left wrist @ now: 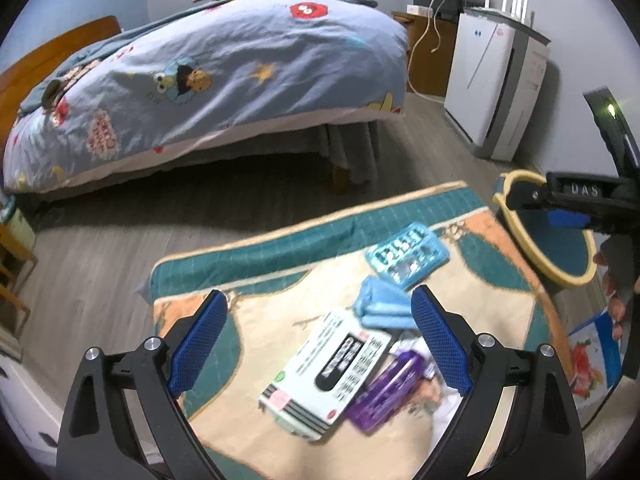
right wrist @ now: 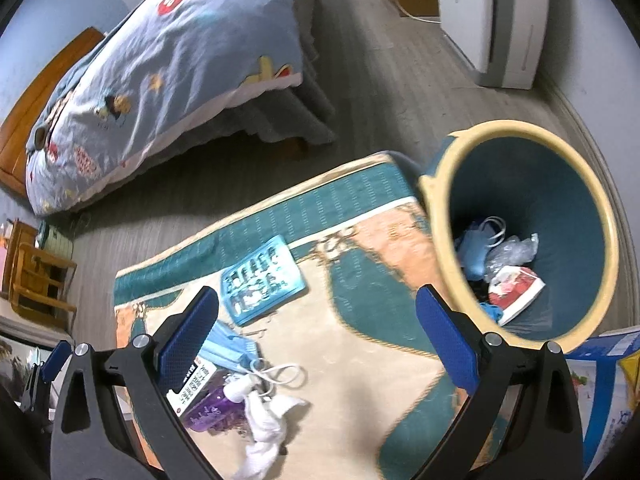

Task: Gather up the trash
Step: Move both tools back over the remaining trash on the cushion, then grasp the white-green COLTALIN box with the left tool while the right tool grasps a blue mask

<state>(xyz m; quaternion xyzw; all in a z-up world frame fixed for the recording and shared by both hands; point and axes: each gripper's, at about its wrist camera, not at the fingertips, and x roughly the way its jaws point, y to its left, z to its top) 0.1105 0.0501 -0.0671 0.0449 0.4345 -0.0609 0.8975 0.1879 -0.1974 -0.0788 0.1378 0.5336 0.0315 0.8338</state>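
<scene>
Left wrist view: the left gripper (left wrist: pixel 318 344) hangs wide open and empty above a blurred white box (left wrist: pixel 326 372) and purple wrapper (left wrist: pixel 384 390) on the rug (left wrist: pixel 280 248); the bin (left wrist: pixel 560 240) is half hidden.

Right wrist view: the right gripper (right wrist: pixel 316 336), spread wide and empty, is above the rug beside the bin (right wrist: pixel 516 224) holding trash; bare floor (right wrist: pixel 380 60) separates the rug from the bed (right wrist: pixel 180 60).

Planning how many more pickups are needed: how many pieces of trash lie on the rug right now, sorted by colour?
Blue: 2, blister pack and face mask
White: 2, box and crumpled tissue
Purple: 1, wrapper
Total: 5
</scene>
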